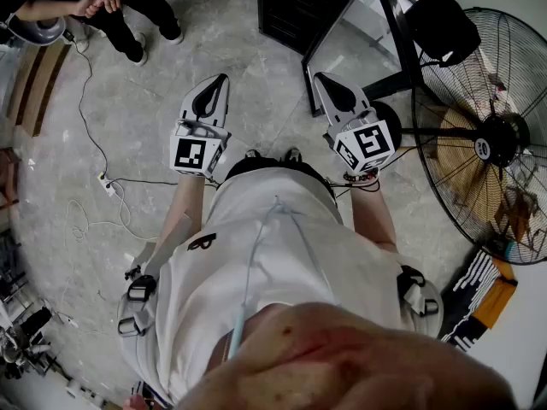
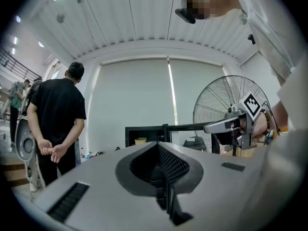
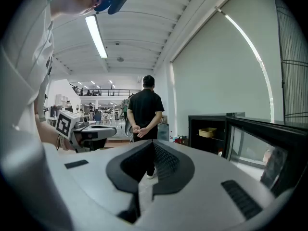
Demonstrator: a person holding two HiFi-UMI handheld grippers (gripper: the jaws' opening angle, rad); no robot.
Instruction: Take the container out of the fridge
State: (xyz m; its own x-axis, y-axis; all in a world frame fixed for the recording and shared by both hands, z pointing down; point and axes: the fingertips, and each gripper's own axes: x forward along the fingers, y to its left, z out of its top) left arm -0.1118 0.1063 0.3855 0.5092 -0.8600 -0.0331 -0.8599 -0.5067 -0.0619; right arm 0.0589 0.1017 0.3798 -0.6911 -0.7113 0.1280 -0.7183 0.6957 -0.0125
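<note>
The black fridge (image 1: pixel 295 7) stands on the floor ahead of me with its glass door (image 1: pixel 363 24) swung open to the right. Inside it, on a shelf, sits a pale yellow container (image 2: pixel 140 141), which also shows in the right gripper view (image 3: pixel 208 132). My left gripper (image 1: pixel 220 79) and my right gripper (image 1: pixel 320 77) are held side by side in front of my chest, well short of the fridge. Both have their jaws together with nothing between them. In the left gripper view the tips (image 2: pixel 158 144) point at the fridge (image 2: pixel 144 136).
A large pedestal fan (image 1: pixel 487 143) stands at the right, close to the open door. A person in black (image 1: pixel 128 7) stands at the far left with hands clasped behind the back. Cables and a power strip (image 1: pixel 107 182) lie on the floor to the left.
</note>
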